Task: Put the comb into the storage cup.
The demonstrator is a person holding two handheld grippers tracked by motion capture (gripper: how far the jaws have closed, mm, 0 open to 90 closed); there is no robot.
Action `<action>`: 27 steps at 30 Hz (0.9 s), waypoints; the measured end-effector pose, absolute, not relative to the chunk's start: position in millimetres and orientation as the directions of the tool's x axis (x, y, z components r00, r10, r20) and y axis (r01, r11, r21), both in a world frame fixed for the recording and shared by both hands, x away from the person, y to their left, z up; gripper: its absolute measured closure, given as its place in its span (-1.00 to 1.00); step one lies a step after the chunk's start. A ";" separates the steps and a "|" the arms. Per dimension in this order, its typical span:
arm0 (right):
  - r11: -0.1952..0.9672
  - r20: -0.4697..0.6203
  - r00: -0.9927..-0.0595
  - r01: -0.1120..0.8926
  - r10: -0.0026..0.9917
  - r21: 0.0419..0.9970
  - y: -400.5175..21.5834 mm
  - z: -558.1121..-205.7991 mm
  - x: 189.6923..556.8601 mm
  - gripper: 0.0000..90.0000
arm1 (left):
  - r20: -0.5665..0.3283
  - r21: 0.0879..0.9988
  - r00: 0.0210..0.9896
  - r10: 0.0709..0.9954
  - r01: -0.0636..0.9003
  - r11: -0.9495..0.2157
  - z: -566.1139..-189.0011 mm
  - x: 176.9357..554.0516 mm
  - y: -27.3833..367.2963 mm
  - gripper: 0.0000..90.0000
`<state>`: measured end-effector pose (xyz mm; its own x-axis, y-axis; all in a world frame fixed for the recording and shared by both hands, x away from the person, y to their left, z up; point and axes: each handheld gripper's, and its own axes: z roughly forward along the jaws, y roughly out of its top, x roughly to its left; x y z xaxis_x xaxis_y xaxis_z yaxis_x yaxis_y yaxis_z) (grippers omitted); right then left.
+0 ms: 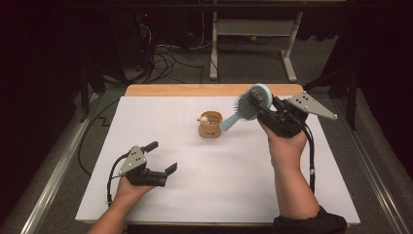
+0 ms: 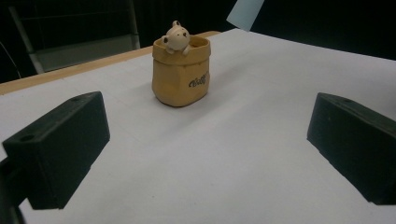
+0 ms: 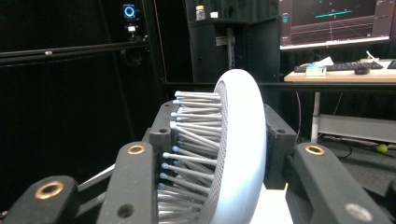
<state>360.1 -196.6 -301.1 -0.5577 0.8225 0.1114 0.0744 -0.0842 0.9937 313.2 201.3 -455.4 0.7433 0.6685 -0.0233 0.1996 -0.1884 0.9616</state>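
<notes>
Bristles right up close: my right hand-held gripper [image 1: 267, 110] is clamped on the head of a light blue hairbrush [image 3: 233, 154], held up in the air, its handle slanting down toward a small tan pot [image 1: 210, 125] with a little bear figure on its rim. That pot sits mid-tabletop [image 1: 219, 170]. My left hand-held gripper [image 1: 163, 157] rests low near the front, jaws spread wide, holding nothing, pointed at the pot.
</notes>
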 end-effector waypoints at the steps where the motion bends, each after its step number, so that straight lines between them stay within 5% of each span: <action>1: -0.085 0.110 -0.558 0.072 0.823 0.994 -196.0 -299.8 360.9 0.31 | -0.023 0.961 0.743 0.668 0.201 -0.190 -455.4 313.2 201.2 -1.00; 27: -0.108 0.133 -0.546 0.078 0.827 0.991 -177.9 -298.7 390.9 0.31 | -0.028 0.969 0.745 0.667 0.185 -0.165 -454.7 313.0 204.0 -1.00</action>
<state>390.9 -177.9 -298.7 -0.5460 0.8272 0.1332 0.0775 -0.1084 0.9911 313.0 204.0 -454.7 0.7446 0.6669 -0.0283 0.1848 -0.1653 0.9688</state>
